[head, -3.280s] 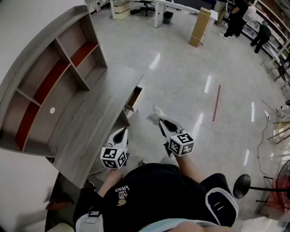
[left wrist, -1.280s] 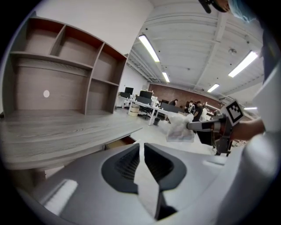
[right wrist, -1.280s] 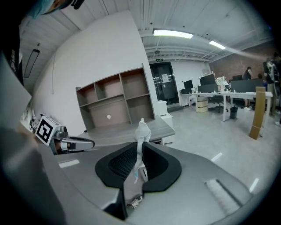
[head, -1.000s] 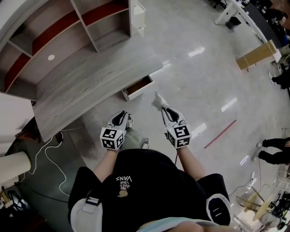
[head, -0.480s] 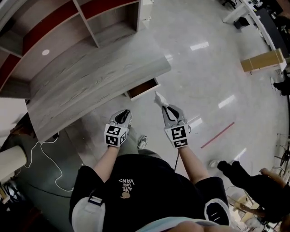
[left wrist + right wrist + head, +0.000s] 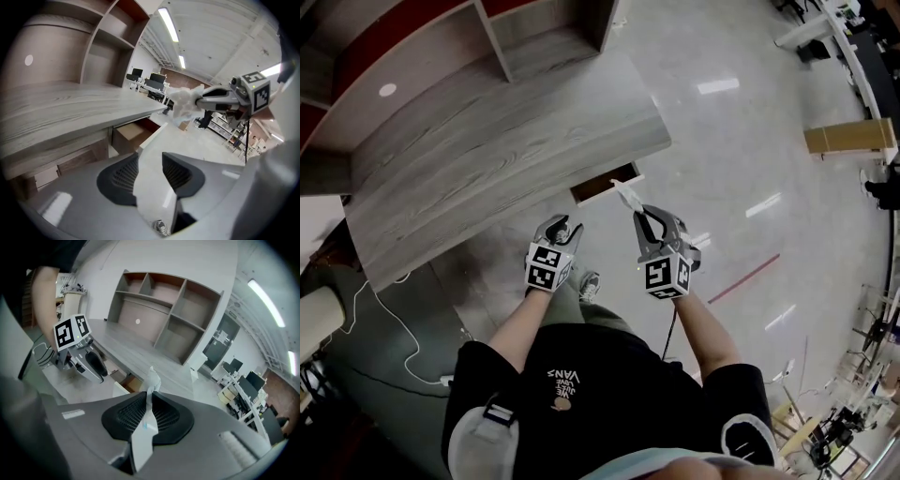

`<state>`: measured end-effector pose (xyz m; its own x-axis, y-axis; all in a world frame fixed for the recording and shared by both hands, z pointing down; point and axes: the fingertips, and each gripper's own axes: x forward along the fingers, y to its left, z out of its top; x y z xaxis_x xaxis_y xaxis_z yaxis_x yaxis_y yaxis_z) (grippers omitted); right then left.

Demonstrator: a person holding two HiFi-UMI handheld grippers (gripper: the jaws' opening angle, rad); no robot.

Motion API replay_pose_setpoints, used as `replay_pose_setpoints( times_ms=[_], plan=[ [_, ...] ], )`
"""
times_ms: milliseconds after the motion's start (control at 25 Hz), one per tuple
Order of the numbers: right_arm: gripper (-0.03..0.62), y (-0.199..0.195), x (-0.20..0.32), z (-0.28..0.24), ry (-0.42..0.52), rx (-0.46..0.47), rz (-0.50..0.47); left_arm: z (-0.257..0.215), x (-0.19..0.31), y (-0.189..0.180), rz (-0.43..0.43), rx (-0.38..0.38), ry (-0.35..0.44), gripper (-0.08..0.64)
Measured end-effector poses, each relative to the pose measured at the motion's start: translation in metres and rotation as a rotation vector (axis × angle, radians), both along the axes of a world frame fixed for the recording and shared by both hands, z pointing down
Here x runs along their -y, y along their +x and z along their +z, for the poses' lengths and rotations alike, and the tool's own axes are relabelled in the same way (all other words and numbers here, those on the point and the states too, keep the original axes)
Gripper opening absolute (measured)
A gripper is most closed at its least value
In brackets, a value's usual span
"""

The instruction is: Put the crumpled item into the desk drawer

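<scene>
The grey wooden desk (image 6: 506, 141) fills the upper left of the head view, and its drawer (image 6: 605, 187) stands pulled open under the front edge. My right gripper (image 6: 639, 216) is shut on a white crumpled item (image 6: 624, 195), holding it just in front of the drawer. In the right gripper view the item (image 6: 151, 379) sticks up between the shut jaws, with the drawer (image 6: 127, 380) beyond. My left gripper (image 6: 561, 223) hangs to the left of it; its jaws are opening with nothing between them (image 6: 150, 157). The left gripper view also shows the drawer (image 6: 133, 133) and the held item (image 6: 185, 102).
A shelf unit (image 6: 441, 37) with red-backed compartments stands on the desk. A white cable (image 6: 403, 347) lies on the floor at the left. A cardboard box (image 6: 848, 139) and a red floor line (image 6: 745, 278) are to the right. My shoe (image 6: 589, 284) is below the grippers.
The desk and open drawer have come nearer to both grippers. The left gripper's jaws, shut before, now stand apart. The right gripper still holds the white item.
</scene>
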<state>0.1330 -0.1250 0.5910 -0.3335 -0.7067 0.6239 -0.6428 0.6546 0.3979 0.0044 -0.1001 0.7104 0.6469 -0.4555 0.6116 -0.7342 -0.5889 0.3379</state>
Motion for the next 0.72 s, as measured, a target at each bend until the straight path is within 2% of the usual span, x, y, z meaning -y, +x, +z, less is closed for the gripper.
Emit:
replay_pose_setpoints(
  times_ms=[280,480,600,720],
  plan=[
    [0.040,-0.019,0.021,0.019,0.043,-0.201,-0.184,0.022,0.014,0.002,0.019,0.013,-0.028,0.169],
    [0.040,-0.029,0.033,0.032,0.064,-0.388,-0.351,0.029,0.017,0.006,0.035,0.006,-0.061,0.170],
    [0.040,-0.035,0.036,0.036,0.048,-0.463,-0.442,0.036,0.019,0.008,0.043,0.004,-0.069,0.170],
    [0.040,-0.035,0.038,0.045,0.082,-0.533,-0.531,0.041,0.019,0.012,0.046,0.003,-0.076,0.170]
  ],
)
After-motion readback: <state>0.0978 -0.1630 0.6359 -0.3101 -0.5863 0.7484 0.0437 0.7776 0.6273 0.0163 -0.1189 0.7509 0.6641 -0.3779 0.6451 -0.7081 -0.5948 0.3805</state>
